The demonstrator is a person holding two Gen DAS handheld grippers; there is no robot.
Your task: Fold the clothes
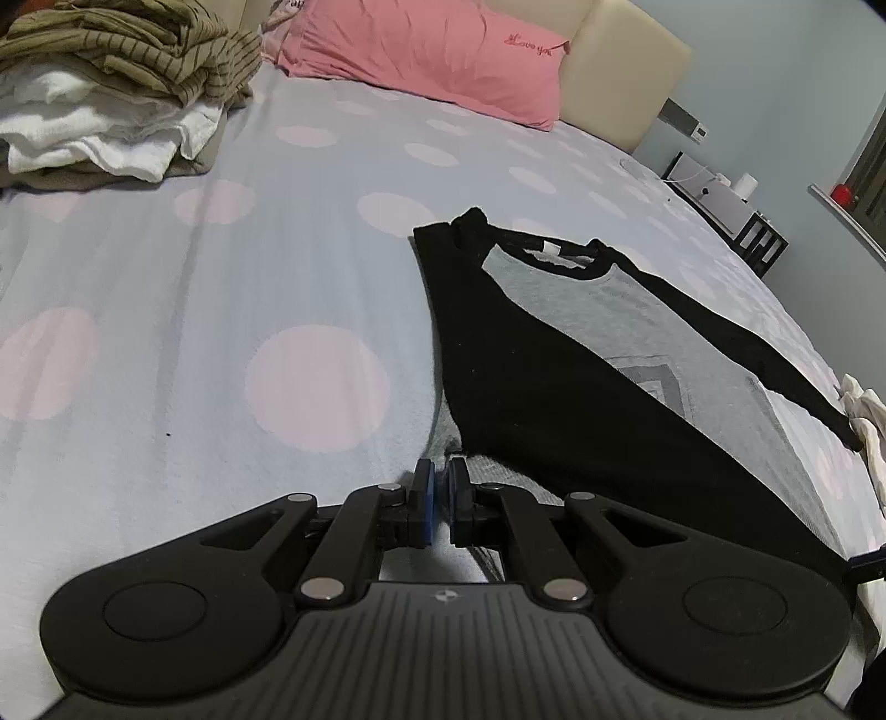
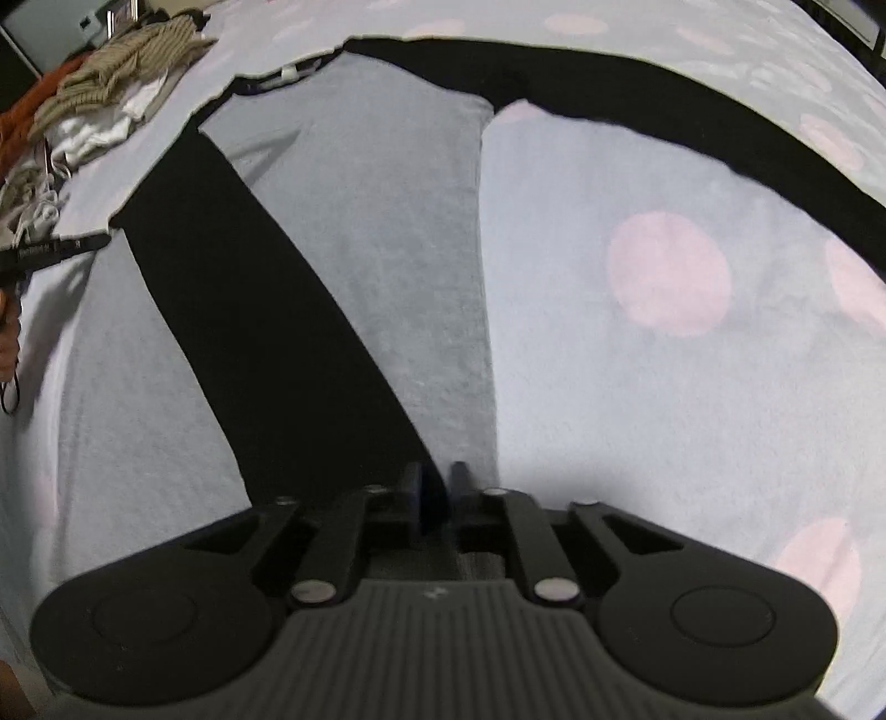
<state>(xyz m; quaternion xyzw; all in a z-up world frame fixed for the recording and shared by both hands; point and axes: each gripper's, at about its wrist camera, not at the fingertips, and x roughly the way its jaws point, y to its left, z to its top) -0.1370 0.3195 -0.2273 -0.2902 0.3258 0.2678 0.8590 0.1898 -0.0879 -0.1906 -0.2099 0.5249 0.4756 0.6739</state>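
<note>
Here we see the left gripper (image 1: 441, 490) w/ fingers nearly together, pinching the grey hem of the shirt (image 1: 626, 343). The right gripper (image 2: 436, 490) is narrow too, clamped on its black sleeve (image 2: 232, 266). The shirt lies on the dotted bedsheet (image 1: 221, 288); further back, a clothes pile (image 1: 111, 88) and a pink pillow (image 1: 426, 50).

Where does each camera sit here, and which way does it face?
Left wrist: sits on the left gripper, low over the bed, facing the pillow and headboard; its fingers pinch the shirt hem.
Right wrist: sits on the right gripper, looking up the shirt from hem to collar; its fingers are shut on the hem, and a bit of a hand shows at the left edge.
Shared: the shirt, the dotted bed and the clothes pile.
</note>
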